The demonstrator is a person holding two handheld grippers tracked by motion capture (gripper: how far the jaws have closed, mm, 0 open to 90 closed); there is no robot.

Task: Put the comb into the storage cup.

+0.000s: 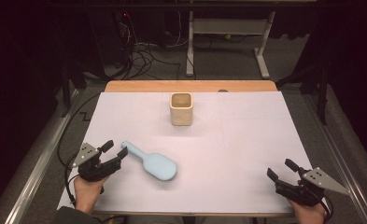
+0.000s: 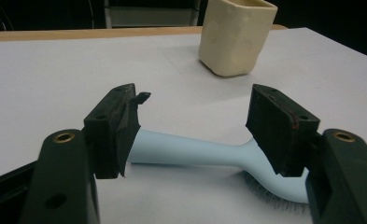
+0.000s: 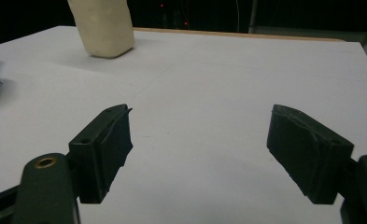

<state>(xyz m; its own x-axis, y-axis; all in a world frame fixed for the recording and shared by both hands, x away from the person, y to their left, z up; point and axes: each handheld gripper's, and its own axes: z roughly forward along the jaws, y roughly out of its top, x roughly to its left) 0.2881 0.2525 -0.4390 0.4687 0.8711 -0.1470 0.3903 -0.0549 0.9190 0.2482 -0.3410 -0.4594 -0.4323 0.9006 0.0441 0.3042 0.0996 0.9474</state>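
A: How do your jaws stand?

B: Your left gripper (image 2: 195,121) gapes wide, the light blue hairbrush (image 1: 152,162) handle lying between its pads, untouched. Your right gripper (image 3: 200,149) is wide too, over bare white table cover (image 1: 246,140).

A: And the brush?

B: It lies bristles down near the left front, well short of the cream cup (image 1: 181,108).

High view: fixed above the near edge, facing forward and down over the whole table (image 1: 246,140), cream cup (image 1: 181,108) toward the far edge; left gripper view: low, close, facing that cup (image 2: 236,36); right gripper view: low, farther from the same cup (image 3: 104,27), shared by all.
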